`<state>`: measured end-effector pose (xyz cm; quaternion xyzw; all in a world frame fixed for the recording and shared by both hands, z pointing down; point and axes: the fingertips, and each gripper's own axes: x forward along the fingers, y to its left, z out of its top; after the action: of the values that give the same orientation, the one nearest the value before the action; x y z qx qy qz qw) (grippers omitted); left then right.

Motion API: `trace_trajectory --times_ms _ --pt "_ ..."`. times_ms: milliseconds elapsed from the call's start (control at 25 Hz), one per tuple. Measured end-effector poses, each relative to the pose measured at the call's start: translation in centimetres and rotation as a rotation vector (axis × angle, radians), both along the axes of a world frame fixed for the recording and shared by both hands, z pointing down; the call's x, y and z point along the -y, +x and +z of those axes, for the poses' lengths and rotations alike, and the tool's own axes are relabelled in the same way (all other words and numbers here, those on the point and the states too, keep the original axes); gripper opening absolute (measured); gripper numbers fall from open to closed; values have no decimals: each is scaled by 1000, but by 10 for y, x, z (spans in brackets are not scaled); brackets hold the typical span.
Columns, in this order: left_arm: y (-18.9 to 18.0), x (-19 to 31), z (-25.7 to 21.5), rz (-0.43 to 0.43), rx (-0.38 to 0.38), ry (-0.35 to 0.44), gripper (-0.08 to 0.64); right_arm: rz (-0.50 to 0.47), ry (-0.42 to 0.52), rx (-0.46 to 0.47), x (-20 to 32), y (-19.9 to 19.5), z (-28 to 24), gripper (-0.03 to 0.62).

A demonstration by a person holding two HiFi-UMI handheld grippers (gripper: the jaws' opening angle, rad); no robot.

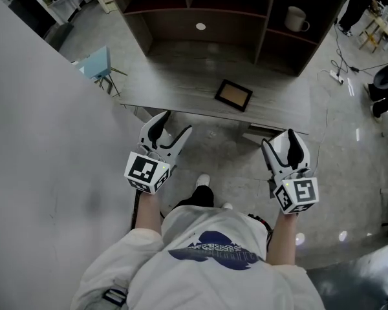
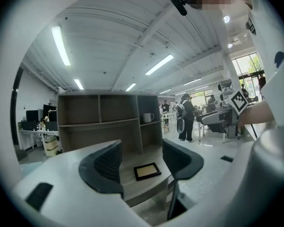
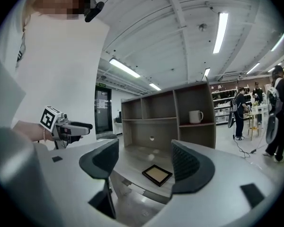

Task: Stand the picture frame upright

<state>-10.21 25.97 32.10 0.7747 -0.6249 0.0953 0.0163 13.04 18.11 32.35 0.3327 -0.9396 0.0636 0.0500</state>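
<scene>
Desk (image 1: 181, 86) at 12 o'clock has the frame (image 1: 233, 95) lying flat on it, so my left claw (image 1: 174, 125) and right claw (image 1: 278, 141) are both open and empty, ready to tip it up.

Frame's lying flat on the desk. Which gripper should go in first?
Left, narrowly. Both grippers are open, empty and short of the desk, but the left gripper angles toward the frame, which sits centred between its jaws. The right gripper could steady it.
</scene>
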Motion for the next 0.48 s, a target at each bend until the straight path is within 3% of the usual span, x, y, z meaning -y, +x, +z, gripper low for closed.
trace_trajectory --times_ms 480 --pt "-80 90 -14 162 41 3 255 93 40 -12 66 -85 -24 331"
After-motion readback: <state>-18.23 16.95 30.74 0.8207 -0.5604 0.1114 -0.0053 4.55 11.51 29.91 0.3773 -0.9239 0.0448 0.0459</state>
